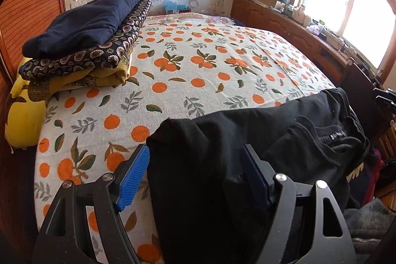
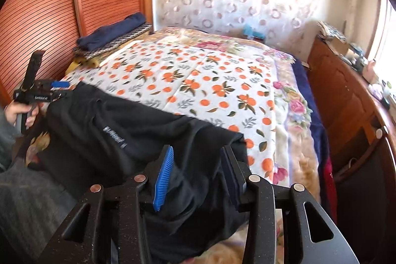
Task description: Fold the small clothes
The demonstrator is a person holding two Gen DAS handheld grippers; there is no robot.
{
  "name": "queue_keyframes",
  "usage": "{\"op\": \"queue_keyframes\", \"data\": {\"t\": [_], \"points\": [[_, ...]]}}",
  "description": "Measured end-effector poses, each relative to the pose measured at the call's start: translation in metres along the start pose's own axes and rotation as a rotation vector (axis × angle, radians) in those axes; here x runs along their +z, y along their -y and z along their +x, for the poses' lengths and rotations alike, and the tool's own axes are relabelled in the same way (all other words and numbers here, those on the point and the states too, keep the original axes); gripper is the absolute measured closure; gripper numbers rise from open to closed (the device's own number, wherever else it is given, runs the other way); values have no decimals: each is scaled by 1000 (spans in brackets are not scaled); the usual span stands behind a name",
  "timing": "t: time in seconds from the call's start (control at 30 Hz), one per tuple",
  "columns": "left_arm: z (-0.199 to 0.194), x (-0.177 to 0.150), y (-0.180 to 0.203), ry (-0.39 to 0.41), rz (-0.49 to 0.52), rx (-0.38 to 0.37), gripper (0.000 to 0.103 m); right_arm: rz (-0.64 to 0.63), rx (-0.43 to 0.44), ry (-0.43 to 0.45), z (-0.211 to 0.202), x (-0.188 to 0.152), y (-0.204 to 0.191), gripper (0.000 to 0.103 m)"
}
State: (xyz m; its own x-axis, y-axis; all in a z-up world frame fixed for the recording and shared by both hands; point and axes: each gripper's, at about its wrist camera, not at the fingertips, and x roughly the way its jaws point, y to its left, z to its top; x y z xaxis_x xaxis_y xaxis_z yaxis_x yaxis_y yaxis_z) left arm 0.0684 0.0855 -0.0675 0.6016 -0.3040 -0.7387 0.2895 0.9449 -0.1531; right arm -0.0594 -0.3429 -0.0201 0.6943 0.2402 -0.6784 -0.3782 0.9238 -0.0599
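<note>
A black garment with a small printed label lies along the near edge of the bed; it also shows in the right wrist view. My left gripper stands open, its blue pads on either side of a raised fold at the garment's left end. My right gripper is open too, its blue pads straddling the garment's right end. The left gripper shows in the right wrist view at the garment's far corner, held by a hand.
An orange-print sheet covers the bed. A stack of folded clothes sits at the back left by the wooden headboard. A wooden cabinet with clutter runs along the right. Other clothes lie at the near right.
</note>
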Motion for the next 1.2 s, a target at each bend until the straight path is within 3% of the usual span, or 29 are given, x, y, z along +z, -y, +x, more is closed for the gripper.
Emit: {"op": "queue_keyframes", "data": {"t": [0.4, 0.43, 0.47, 0.53, 0.57, 0.7, 0.87, 1.0, 1.2], "points": [[21, 12, -10, -14, -26, 16, 27, 207, -13, -94, 106, 3, 41, 62], [23, 12, -11, -20, -27, 19, 27, 227, -2, -90, 110, 4, 44, 65], [25, 12, -12, -26, -28, 24, 27, 241, 17, -83, 112, 5, 46, 80], [28, 10, -14, -37, -36, 28, 27, 249, 43, -60, 110, 5, 47, 96], [28, 9, -14, -29, -34, 29, 27, 249, 45, -45, 106, 5, 47, 98], [29, 9, -15, -25, -32, 42, 27, 287, -41, 0, 85, -8, 63, 98], [28, 8, -15, -12, -39, 47, 27, 308, -25, -32, 90, -21, 62, 98], [23, 7, -17, 5, -58, 3, 39, 305, -20, -10, 88, -17, 61, 98], [19, 13, -19, 35, -75, -12, 51, 288, -75, 2, 91, -13, 61, 75]]}}
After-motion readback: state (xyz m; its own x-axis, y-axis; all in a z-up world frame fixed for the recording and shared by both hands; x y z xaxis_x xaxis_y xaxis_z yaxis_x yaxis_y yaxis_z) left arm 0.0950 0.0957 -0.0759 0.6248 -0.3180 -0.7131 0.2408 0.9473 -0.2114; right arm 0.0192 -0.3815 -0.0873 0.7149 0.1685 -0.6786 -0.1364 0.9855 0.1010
